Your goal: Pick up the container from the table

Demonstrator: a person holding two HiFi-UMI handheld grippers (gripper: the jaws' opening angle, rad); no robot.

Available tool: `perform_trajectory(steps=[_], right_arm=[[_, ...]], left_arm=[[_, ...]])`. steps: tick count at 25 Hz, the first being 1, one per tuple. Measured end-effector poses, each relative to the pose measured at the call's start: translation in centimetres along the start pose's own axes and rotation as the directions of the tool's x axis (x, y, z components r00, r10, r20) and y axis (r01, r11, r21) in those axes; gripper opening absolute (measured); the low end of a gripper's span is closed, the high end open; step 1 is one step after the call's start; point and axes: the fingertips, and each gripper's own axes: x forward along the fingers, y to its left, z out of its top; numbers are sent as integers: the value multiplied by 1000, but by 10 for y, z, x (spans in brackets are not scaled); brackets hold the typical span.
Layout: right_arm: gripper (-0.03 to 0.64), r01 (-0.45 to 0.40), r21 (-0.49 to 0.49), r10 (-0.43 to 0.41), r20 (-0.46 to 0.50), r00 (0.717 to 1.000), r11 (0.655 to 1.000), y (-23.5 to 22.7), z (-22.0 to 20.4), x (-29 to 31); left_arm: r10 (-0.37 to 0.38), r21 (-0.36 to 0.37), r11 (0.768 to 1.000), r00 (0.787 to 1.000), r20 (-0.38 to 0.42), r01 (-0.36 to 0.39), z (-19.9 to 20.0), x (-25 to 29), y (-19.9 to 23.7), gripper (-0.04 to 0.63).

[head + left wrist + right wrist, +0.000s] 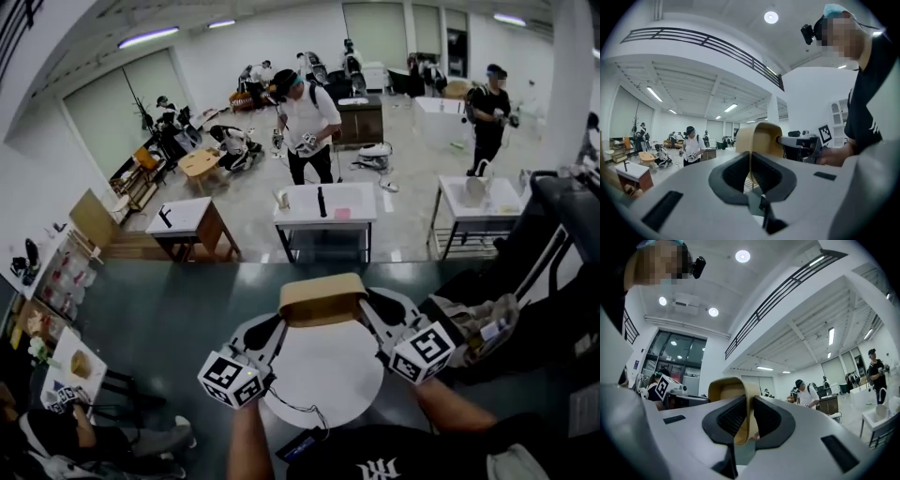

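Where the left forearm (248, 439) and the right forearm (448, 401) come up from the bottom edge of the head view, bare and angled in toward each other, the left gripper (279, 326) and the right gripper (367, 314) meet a tan container (322, 298) from opposite sides at the frame's centre, both pointing about level. In the left gripper view the jaws are clamped on a thin wall of the container, seen edge-on, with the right gripper just beyond it at centre right. In the right gripper view the jaws pinch the opposite wall the same way. The container hangs between them in the air, over the far edge of a round white table (323, 380) on which a thin dark cable (298, 410) lies. Each gripper carries a marker cube (232, 378) with black-and-white square patterns but no readable words. The white print on the black shirt (412, 450) is cut off by the lower edge, so I cannot read it. Beyond, across the upper half, stand a white table (349, 199), a wooden table (187, 220), a person in a white shirt (307, 117) and, at upper right, a person in black (487, 117). All are well apart from the grippers.
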Motion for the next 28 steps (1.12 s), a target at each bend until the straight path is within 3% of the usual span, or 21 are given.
perform_trajectory(steps=[15, 24, 28], right_arm=[[63, -58, 23, 55, 108, 993, 998, 7, 29, -93], [60, -64, 26, 60, 149, 987, 998, 18, 34, -108], [60, -67, 13, 65, 129, 989, 998, 27, 33, -105]], left_arm=[[65, 102, 993, 997, -41, -61, 24, -18, -111, 18], [75, 131, 989, 997, -30, -70, 35, -32, -133, 18], [74, 110, 991, 997, -12, -72, 31, -41, -127, 18]])
